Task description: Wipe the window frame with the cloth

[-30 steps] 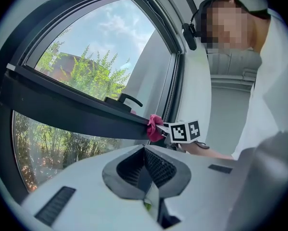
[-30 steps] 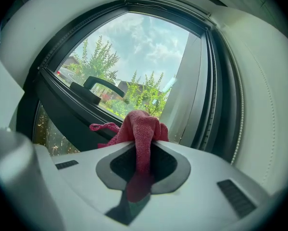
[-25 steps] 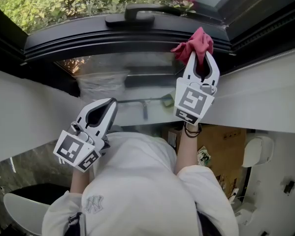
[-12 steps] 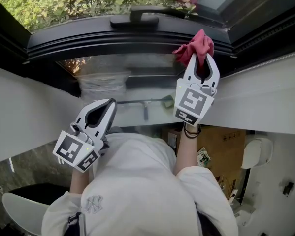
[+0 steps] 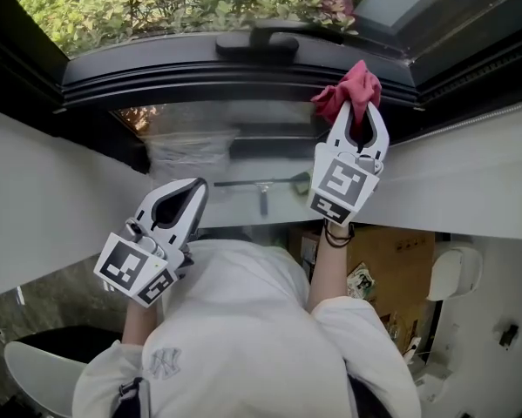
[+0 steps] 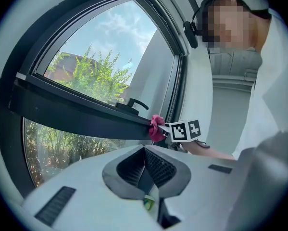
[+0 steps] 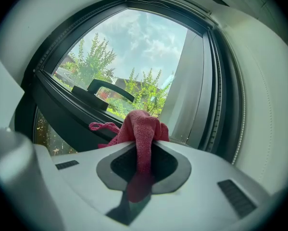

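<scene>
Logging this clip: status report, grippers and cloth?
Right gripper shut on red cloth, cloth against dark window frame, right of the handle. Left gripper shut, empty, held low away from the frame. Nothing in the way.

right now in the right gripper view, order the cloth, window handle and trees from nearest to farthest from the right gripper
1. Red cloth, clamped in the jaws of the right gripper.
2. Black window handle, on the dark sash, upper left.
3. Trees, outside, farthest back.
</scene>
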{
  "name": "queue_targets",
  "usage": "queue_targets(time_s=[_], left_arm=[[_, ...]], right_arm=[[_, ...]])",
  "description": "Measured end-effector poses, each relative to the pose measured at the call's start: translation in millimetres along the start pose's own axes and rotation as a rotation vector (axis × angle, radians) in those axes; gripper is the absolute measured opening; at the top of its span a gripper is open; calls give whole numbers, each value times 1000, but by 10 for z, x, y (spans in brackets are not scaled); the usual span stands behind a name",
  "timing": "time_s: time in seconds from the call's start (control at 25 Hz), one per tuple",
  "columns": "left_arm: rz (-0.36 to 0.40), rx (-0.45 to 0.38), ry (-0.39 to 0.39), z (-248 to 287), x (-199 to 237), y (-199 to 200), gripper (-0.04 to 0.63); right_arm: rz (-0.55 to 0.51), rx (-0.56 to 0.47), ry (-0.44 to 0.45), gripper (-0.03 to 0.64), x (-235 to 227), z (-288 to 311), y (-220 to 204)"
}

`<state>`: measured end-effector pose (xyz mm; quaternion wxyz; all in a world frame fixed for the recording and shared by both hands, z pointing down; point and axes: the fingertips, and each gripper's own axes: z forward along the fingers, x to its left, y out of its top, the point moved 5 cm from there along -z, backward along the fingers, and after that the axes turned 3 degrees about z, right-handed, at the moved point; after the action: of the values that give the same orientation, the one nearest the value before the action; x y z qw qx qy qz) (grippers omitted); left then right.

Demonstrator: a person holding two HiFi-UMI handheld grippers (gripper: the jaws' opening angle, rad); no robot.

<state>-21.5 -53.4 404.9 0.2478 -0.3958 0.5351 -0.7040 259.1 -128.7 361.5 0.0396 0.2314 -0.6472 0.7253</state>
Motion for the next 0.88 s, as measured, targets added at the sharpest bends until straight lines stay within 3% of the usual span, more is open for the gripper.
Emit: queue_targets(time_s=[0.88], left_arm=[[-15,-3,-23,-459,451,22,11]], right_arm=[[4,12,-34,51,587,-90,218]])
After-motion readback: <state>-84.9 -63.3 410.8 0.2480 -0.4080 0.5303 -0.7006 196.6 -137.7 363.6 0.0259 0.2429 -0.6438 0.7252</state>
